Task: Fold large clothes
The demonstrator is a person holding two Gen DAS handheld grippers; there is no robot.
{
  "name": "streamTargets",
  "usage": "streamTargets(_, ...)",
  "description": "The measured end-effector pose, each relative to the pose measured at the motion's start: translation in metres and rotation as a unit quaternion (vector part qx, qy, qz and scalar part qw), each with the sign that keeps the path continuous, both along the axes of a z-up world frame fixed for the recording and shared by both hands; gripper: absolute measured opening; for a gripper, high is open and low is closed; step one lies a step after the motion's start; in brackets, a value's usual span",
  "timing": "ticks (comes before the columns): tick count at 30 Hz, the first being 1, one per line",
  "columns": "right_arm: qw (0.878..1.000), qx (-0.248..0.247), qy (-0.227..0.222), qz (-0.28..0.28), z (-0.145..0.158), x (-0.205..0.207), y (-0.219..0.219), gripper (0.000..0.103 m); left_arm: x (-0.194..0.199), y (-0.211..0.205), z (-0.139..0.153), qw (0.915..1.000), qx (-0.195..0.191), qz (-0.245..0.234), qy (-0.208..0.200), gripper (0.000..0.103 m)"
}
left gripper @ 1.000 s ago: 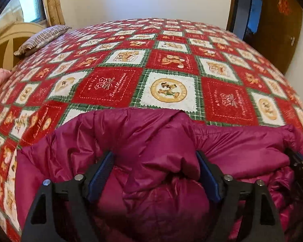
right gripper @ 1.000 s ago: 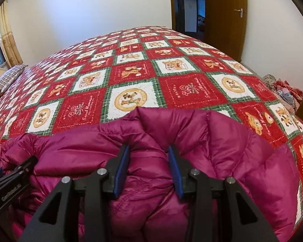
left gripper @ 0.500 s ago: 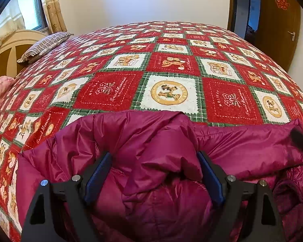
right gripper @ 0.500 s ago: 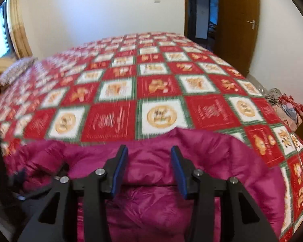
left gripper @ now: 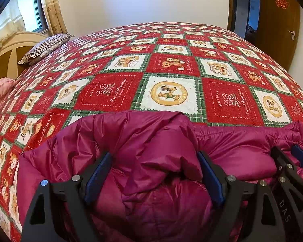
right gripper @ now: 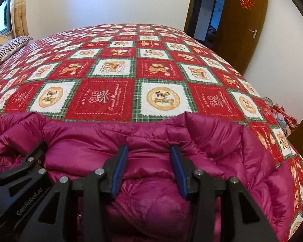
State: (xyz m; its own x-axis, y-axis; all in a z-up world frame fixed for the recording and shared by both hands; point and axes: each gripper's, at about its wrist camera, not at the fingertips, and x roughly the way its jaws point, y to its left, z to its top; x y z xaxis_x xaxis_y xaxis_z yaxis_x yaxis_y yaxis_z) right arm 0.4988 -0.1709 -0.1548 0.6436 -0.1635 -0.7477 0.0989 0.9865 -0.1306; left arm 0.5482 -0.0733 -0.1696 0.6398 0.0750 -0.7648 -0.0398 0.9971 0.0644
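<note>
The bed's red, white and green patchwork blanket [left gripper: 171, 64] fills most of what I see, running back to a white wall, with a brown door [right gripper: 250, 20] ajar at the far right. On its near edge lies my magenta puffer jacket [left gripper: 143, 141], bunched in thick folds right below both tools and reaching sideways under each. A striped pillow [left gripper: 44, 47] sits at the far left by the headboard. My left gripper [left gripper: 154, 172] stands wide, a fat fold of the jacket bulging between its blue pads; I cannot tell whether they press on it. My right gripper [right gripper: 149, 169], close beside the left, is spread about halfway, its jaws having just been opening, with jacket fabric between them; whether they grip it I cannot tell.
</note>
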Motion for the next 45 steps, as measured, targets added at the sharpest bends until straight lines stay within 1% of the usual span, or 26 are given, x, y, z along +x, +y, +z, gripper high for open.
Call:
streamTargets(2,1.000,0.003,-0.001,0.000,0.001,-0.001,-0.001,0.048,0.000,0.000,0.000,1.0000,-0.002,0.000,0.001,0.086)
streamTargets(5,1.000,0.008,0.003,0.000,0.002,-0.001,-0.002,0.050,0.001,0.005,0.001,0.9997,-0.022,-0.005,0.013,0.086)
streamTargets(7,1.000,0.011,0.014,0.009,0.012,-0.009,-0.003,0.050,-0.004,0.010,0.007,0.9987,-0.035,-0.024,0.030,0.086)
streamTargets(8,1.000,0.018,0.006,0.012,0.019,-0.018,-0.004,0.051,-0.012,0.014,0.014,0.9975,-0.048,-0.042,0.033,0.086)
streamTargets(9,0.999,0.034,-0.015,0.018,0.032,-0.035,-0.007,0.059,-0.026,0.020,0.023,0.9964,-0.062,-0.053,0.023,0.086)
streamTargets(10,0.998,0.045,-0.033,0.024,0.044,-0.053,-0.010,0.064,-0.039,0.025,0.031,0.9959,-0.070,-0.056,0.013,0.086)
streamTargets(11,0.998,0.048,-0.045,0.026,0.052,-0.067,-0.010,0.069,-0.059,0.033,0.041,0.9948,-0.082,-0.061,-0.001,0.086)
streamTargets(13,0.996,0.042,-0.068,0.028,0.070,-0.102,-0.012,0.069,-0.087,0.043,0.054,0.9935,-0.094,-0.063,-0.014,0.086)
streamTargets(14,0.996,0.043,-0.075,0.031,0.078,-0.120,-0.013,0.070,-0.109,0.051,0.063,0.9924,-0.102,-0.065,-0.023,0.086)
streamTargets(17,0.996,0.048,-0.072,0.037,0.092,-0.168,-0.013,0.071,-0.159,0.066,0.081,0.9892,-0.115,-0.078,-0.047,0.086)
streamTargets(19,0.996,0.046,-0.071,0.036,0.097,-0.197,-0.012,0.071,-0.198,0.072,0.094,0.9874,-0.105,-0.096,-0.070,0.086)
streamTargets(22,0.996,0.043,-0.074,0.035,0.103,-0.242,-0.010,0.071,-0.249,0.077,0.106,0.9859,-0.068,-0.115,-0.100,0.086)
streamTargets(23,0.996,0.046,-0.075,0.034,0.104,-0.252,-0.011,0.071,-0.262,0.079,0.108,0.9852,-0.063,-0.120,-0.105,0.086)
streamTargets(25,0.995,0.054,-0.078,0.029,0.106,-0.275,-0.011,0.071,-0.290,0.087,0.111,0.9836,-0.070,-0.128,-0.105,0.086)
streamTargets(28,0.995,0.062,-0.069,0.024,0.105,-0.295,-0.011,0.071,-0.321,0.097,0.109,0.9822,-0.090,-0.133,-0.097,0.086)
streamTargets(29,0.995,0.064,-0.070,0.021,0.105,-0.305,-0.011,0.071,-0.332,0.098,0.107,0.9831,-0.085,-0.130,-0.096,0.086)
streamTargets(32,0.995,0.066,-0.078,0.015,0.105,-0.329,-0.009,0.071,-0.356,0.098,0.102,0.9845,-0.067,-0.129,-0.098,0.086)
streamTargets(35,0.995,0.051,-0.085,0.013,0.104,-0.349,-0.004,0.071,-0.381,0.096,0.098,0.9836,-0.059,-0.135,-0.105,0.086)
streamTargets(37,0.995,0.044,-0.090,0.013,0.104,-0.362,0.000,0.071,-0.389,0.095,0.097,0.9832,-0.062,-0.136,-0.105,0.086)
streamTargets(39,0.994,0.037,-0.100,0.009,0.105,-0.374,0.003,0.079,-0.399,0.094,0.096,0.9829,-0.065,-0.137,-0.104,0.086)
streamTargets(45,0.993,0.032,-0.118,0.002,0.108,-0.396,0.006,0.080,-0.417,0.085,0.098,0.9845,-0.048,-0.135,-0.102,0.086)
